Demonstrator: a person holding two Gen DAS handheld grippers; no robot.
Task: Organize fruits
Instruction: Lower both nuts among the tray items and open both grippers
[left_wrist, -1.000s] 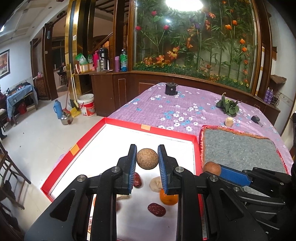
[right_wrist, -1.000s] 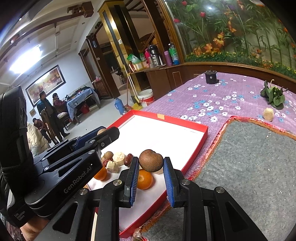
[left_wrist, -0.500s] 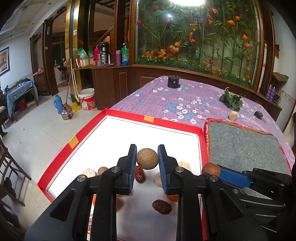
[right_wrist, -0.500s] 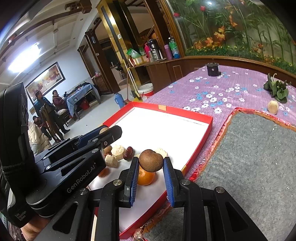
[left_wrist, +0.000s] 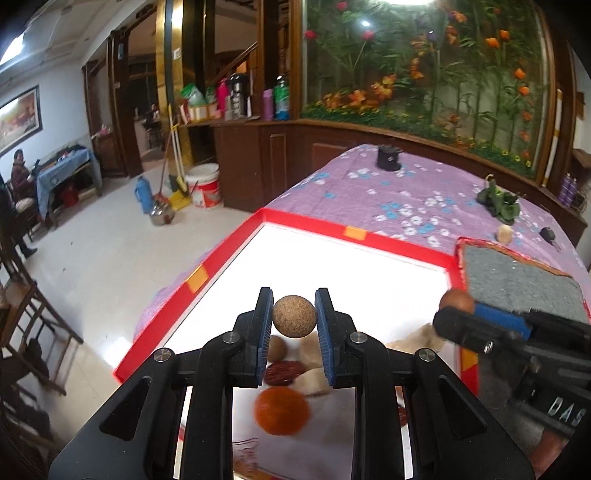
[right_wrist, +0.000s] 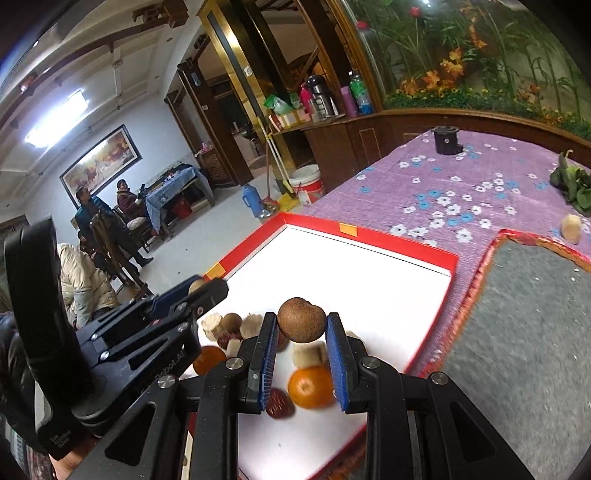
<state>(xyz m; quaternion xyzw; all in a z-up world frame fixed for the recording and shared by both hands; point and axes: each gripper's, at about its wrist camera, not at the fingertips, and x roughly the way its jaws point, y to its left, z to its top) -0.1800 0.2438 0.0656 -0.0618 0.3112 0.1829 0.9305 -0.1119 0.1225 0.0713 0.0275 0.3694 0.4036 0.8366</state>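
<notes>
My left gripper (left_wrist: 294, 317) is shut on a round tan fruit (left_wrist: 294, 316) and holds it above the white tray with a red rim (left_wrist: 325, 225). My right gripper (right_wrist: 301, 326) is shut on a brown wrinkled fruit (right_wrist: 301, 319) above the same tray (right_wrist: 388, 240). Below lie an orange (left_wrist: 282, 410), a red date (left_wrist: 282, 372) and pale pieces (left_wrist: 312, 380). In the right wrist view I see two oranges (right_wrist: 310, 386) (right_wrist: 208, 359), a date (right_wrist: 277, 402) and several small fruits (right_wrist: 231, 321). The right gripper shows in the left wrist view (left_wrist: 456, 306), the left one in the right wrist view (right_wrist: 199, 288).
A grey felt mat (left_wrist: 517, 280) (right_wrist: 535, 314) lies right of the tray on a purple flowered cloth (left_wrist: 406, 192). A black cup (left_wrist: 388, 158), green leaves (left_wrist: 498, 201) and a pale fruit (left_wrist: 504, 233) sit farther back. The table edge drops to the floor on the left.
Both grippers have moved back and left over the tray, still shut on their fruits. The fruit pile now sits directly under the fingers.
</notes>
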